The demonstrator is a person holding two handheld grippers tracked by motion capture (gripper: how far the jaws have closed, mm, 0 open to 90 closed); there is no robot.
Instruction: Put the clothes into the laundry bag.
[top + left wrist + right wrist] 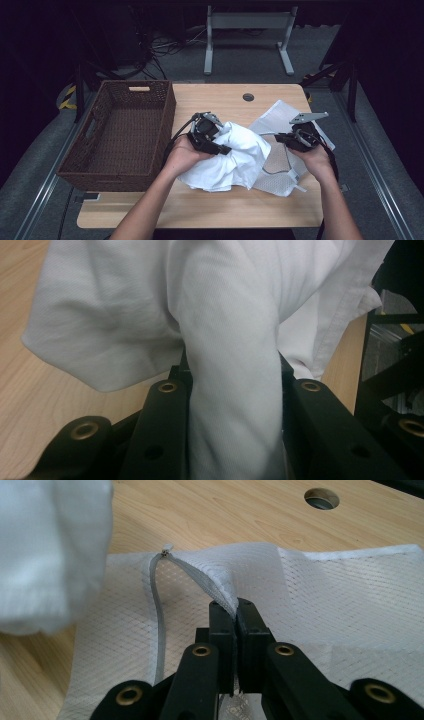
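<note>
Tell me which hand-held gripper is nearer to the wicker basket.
Left. The left hand-held gripper, clamped on the white cloth, sits just beside the wicker basket; the right hand-held gripper pinches the mesh bag farther away.

White garment: plain woven cloth, crumpled into a loose heap at centre frame of the high view, lower folds resting on the worktop; one thick fold bunched upright between black jaws.

Mesh bag: white netting, flat on the worktop right of centre, partly under the garment. Zipper open; the lifted zipper edge is pinched.
</note>
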